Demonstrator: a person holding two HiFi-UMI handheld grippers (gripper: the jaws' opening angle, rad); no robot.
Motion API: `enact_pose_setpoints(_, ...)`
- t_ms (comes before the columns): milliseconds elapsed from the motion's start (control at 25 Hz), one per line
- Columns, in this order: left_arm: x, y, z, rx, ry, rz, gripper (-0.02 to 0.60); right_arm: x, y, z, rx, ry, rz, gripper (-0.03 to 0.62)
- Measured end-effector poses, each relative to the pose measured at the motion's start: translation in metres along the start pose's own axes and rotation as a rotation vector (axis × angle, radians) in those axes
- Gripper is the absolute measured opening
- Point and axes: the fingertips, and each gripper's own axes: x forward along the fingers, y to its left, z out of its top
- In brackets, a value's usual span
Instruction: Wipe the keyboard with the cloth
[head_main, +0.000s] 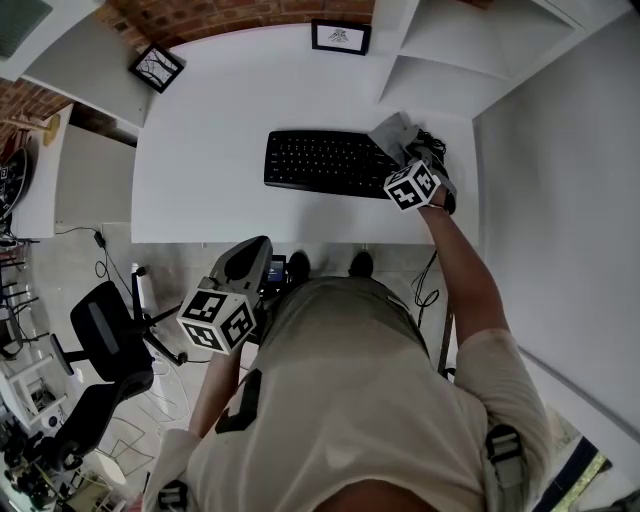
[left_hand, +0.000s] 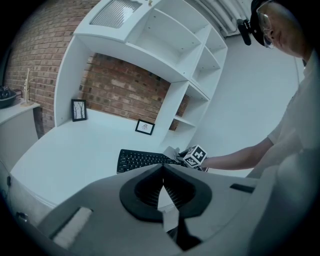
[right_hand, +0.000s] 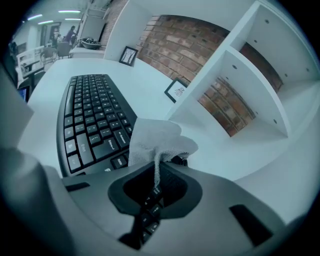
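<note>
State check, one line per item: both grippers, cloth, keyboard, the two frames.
left gripper: shut, empty, held off the desk.
right gripper: shut on the cloth, at the keyboard's right end.
cloth: bunched, pinched by one edge, over the right-end keys.
keyboard: flat on the desk.
picture frames: standing at the desk's back edge.

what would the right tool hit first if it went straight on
The cloth gripped by the right tool leads, so probably the right end of the keyboard first; depth is unclear.
</note>
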Motion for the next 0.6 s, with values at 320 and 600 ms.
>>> enact_pose_setpoints(320,0.011,-0.013,0.003,0.013,0.0,-0.007,0.005,-0.006,-0.022,-0.032,0.038,0.018,-0.017,0.015)
enact_pose_setpoints(600,0.021,-0.026,0.004,0.016,-0.003,0.004,0.005,-0.007,-0.045,-0.059,0.079,0.027,-0.051,0.015)
